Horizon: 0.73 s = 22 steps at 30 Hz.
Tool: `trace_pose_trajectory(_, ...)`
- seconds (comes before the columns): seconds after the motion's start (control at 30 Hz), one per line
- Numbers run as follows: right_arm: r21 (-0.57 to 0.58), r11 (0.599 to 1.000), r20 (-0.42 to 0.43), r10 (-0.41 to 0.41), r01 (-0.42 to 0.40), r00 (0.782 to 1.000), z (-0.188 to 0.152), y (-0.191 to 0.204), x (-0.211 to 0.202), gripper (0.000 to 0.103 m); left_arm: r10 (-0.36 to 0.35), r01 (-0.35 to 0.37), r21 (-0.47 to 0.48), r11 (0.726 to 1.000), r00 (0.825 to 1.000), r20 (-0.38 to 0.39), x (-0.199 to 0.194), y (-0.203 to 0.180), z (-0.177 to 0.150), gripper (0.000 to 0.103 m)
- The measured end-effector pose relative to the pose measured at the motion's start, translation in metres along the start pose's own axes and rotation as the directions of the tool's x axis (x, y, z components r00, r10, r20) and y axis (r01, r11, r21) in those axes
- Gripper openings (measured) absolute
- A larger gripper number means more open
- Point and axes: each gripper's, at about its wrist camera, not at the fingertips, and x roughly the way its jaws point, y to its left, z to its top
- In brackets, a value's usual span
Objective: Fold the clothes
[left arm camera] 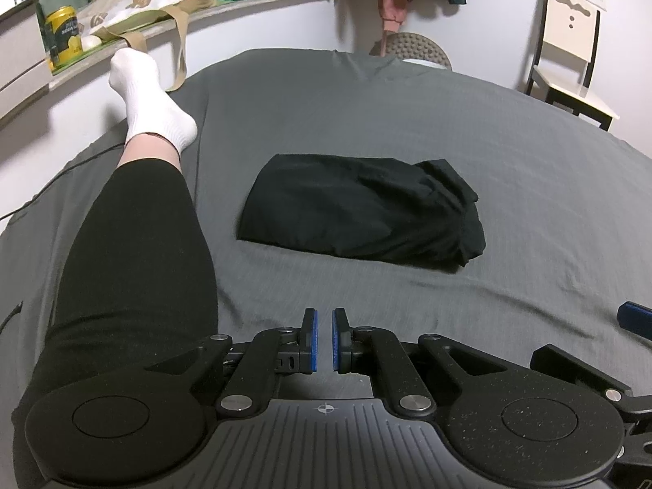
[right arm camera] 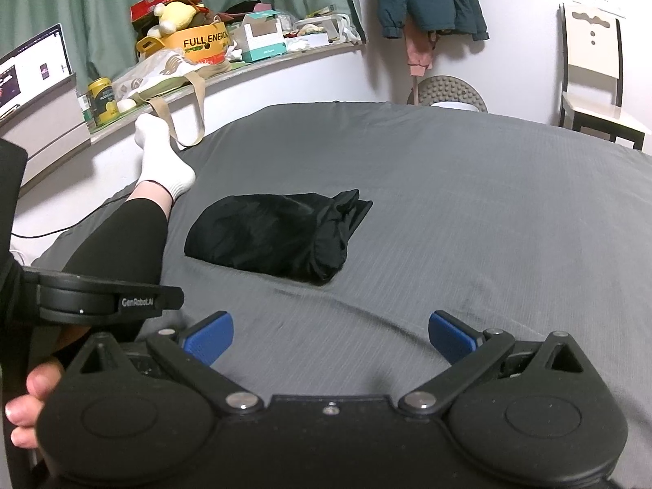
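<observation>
A plush toy (right arm camera: 173, 14) was seen in the yellow box (right arm camera: 195, 47) on the shelf (right arm camera: 285, 59). The folded black garment (left arm camera: 362, 208) lay on the bed (left arm camera: 509, 155), untouched by either claw. The left claw (left arm camera: 324, 340) was nearly pressed together, the right claw (right arm camera: 330, 340) spread; a laptop (right arm camera: 32, 69) was shown only by the right view.

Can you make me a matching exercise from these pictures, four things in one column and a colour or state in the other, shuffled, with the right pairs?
Things:
1. left gripper
2. right gripper
3. black garment
4. sock

States:
A. white, on a foot
B. jaws wide apart
C. folded, lying on the grey bed sheet
D. jaws nearly together, holding nothing

Pairs: 1-D, 2-B, 3-C, 4-A
</observation>
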Motion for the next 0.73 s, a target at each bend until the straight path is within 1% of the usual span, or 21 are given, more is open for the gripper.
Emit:
trace_pose_trajectory(0.33,0.004,1.000,-0.011,0.004,-0.004,1.000,0.0005,-0.0002,0.0021,0.103,0.003,-0.003,0.003,1.000,1.000,-0.009,0.0021,-0.0005,0.0011,0.005)
trace_pose_trajectory(0.63,0.003,1.000,-0.015,0.002,-0.002,1.000,-0.0001,-0.0006,0.0026,0.103,0.024,-0.024,0.016,1.000,1.000,0.006,0.0016,-0.0034,0.0004,0.005)
trace_pose_trajectory(0.73,0.004,1.000,-0.016,0.002,-0.001,1.000,-0.0002,-0.0008,0.0028,0.103,0.020,-0.020,0.013,1.000,1.000,0.001,0.0019,-0.0018,0.0003,0.005)
